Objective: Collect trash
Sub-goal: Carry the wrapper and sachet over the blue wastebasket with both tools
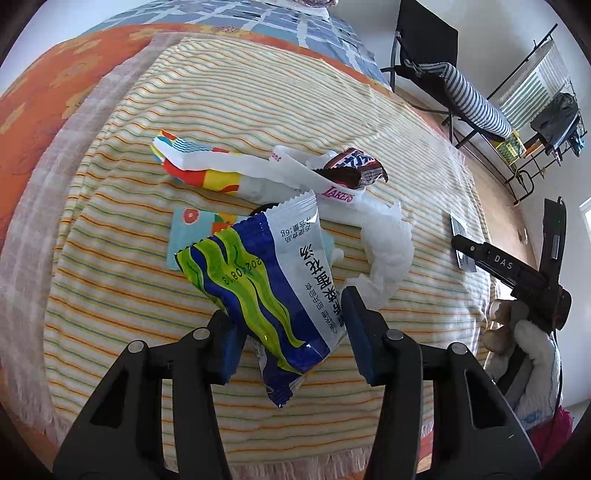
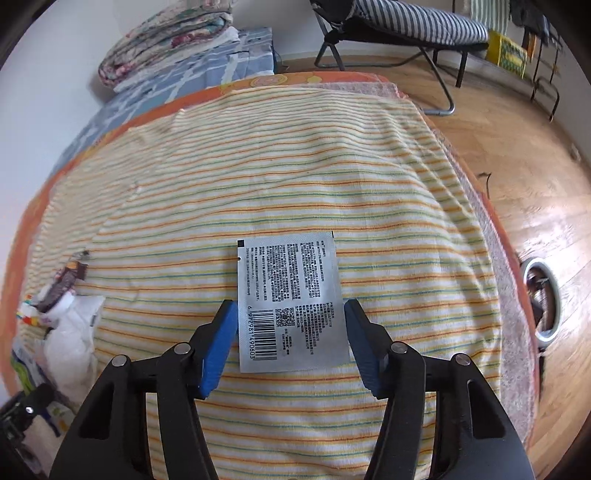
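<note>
In the left wrist view my left gripper [image 1: 290,317] is open, its blue pads on either side of a blue, green and white snack wrapper [image 1: 266,280] that lies between them on the striped blanket [image 1: 122,266]. Beyond it lie a colourful wrapper [image 1: 199,166], a white "Lakers" wrapper [image 1: 328,188], a brown chocolate wrapper [image 1: 354,168], a crumpled white tissue [image 1: 388,254] and a teal packet [image 1: 188,232]. In the right wrist view my right gripper [image 2: 291,325] is open, straddling a flat silver sachet [image 2: 291,299] with a barcode on the striped blanket [image 2: 295,177].
The right gripper shows at the right edge of the left view [image 1: 517,273]. The trash pile shows at the left of the right view [image 2: 70,306]. A white-rimmed bin [image 2: 543,299] stands on the wooden floor [image 2: 517,147] right of the bed. A folding chair [image 2: 399,33] stands behind.
</note>
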